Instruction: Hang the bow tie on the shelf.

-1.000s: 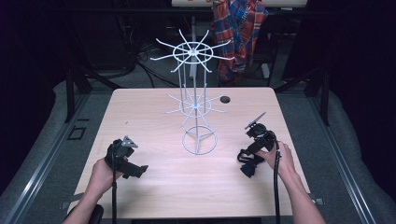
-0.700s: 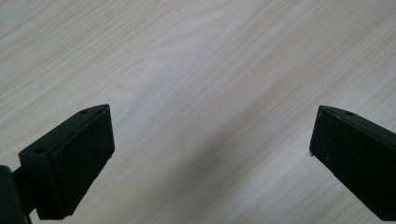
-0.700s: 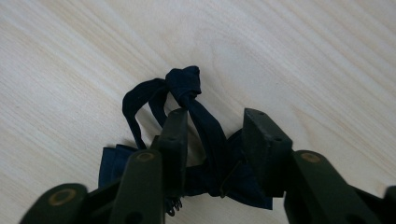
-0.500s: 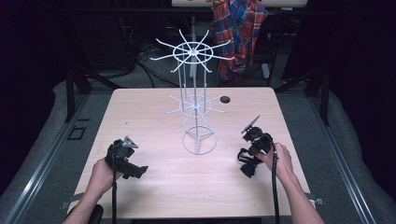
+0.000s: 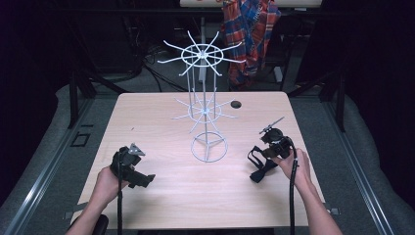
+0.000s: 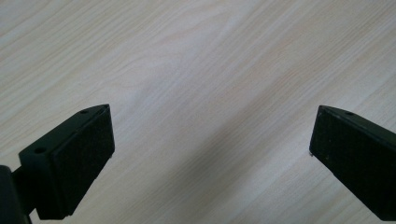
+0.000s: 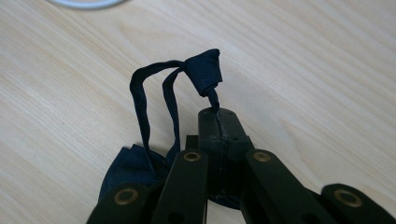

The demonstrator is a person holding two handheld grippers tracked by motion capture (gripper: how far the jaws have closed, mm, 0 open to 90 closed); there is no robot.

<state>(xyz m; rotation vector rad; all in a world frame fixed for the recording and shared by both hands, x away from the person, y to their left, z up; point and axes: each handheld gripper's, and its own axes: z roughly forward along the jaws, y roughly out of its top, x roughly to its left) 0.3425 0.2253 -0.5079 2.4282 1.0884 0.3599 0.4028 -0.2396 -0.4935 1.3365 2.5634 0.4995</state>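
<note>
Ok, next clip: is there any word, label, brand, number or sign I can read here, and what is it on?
None: no readable text in any of the three views.
The table, the white wire rack and the plaid cloth behind it bear no lettering.
The left gripper has plain black pads.
The right gripper and the dark fabric piece it clamps carry no print or tag that shows.

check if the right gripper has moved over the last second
Yes, slightly. The right gripper, shut on a dark fabric bow tie, has drifted away from the person toward the far edge, judged against the white wire rack's base ring.
</note>
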